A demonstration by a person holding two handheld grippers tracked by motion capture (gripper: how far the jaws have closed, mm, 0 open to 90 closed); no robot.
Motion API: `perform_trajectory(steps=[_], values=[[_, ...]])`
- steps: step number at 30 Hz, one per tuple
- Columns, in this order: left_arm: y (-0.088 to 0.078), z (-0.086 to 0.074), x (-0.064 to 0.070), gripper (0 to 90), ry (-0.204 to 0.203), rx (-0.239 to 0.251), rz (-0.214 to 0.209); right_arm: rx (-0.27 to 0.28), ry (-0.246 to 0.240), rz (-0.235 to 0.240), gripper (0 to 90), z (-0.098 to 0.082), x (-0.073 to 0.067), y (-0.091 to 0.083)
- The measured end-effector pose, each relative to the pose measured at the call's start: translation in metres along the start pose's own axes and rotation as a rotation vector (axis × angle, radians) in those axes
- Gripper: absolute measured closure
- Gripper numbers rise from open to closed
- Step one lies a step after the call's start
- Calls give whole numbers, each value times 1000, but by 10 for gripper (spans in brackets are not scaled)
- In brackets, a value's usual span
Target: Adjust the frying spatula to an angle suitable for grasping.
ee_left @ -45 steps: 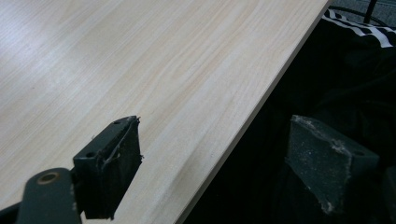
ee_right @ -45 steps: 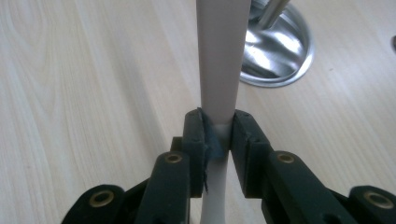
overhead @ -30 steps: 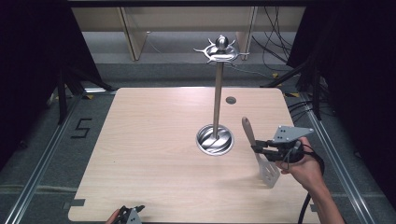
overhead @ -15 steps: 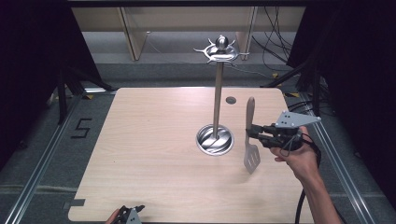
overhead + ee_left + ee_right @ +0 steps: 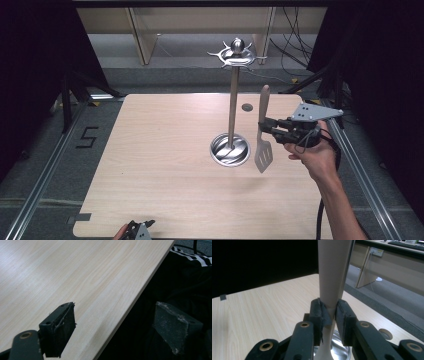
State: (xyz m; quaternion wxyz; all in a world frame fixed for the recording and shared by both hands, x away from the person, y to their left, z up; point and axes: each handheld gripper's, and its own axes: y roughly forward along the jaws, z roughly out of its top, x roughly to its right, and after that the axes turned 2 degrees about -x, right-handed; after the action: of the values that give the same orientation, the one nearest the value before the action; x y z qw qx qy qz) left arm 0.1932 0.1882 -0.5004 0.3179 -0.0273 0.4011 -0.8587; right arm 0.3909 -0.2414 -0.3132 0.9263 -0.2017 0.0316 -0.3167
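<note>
A slotted spatula (image 5: 263,135) with a pale wooden handle hangs upright in the air, blade down, right of the metal utensil stand (image 5: 233,90). My right gripper (image 5: 262,126) is shut on the spatula's neck, just below the handle (image 5: 333,275); the pads (image 5: 323,313) press on both sides. The stand has a round steel base (image 5: 229,149) and a hooked crown at the top. My left gripper (image 5: 138,229) rests at the table's near edge, open with nothing between its jaws; in the left gripper view its fingers (image 5: 60,327) straddle the table edge.
The wooden table (image 5: 165,150) has a small round hole (image 5: 247,107) behind the stand. Cables and wooden furniture legs lie on the floor beyond the far edge. Metal rails run along both sides of the table.
My right gripper has lifted the spatula off the table and carried it up and toward the stand, turning it more upright. The left gripper has not moved.
</note>
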Motion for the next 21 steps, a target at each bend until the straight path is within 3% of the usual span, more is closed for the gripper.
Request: perform_trajectory(steps=[2,8,10,13,20,21], values=[[0,0,1,170,-14,14,0,15,-31,-18,770,8,-2,3],[0,0,1,170,-16,16,0,-2,-26,-9,770,19,-6,9],[0,0,1,170,-13,14,0,3,-29,-35,770,25,-6,10],[0,0,0,170,-12,13,-2,4,-9,-48,770,34,-7,12],[0,0,0,170,-6,11,-2,-28,-14,-66,770,42,-3,14],[0,0,0,170,-7,12,-3,-44,9,-70,770,43,-3,15]])
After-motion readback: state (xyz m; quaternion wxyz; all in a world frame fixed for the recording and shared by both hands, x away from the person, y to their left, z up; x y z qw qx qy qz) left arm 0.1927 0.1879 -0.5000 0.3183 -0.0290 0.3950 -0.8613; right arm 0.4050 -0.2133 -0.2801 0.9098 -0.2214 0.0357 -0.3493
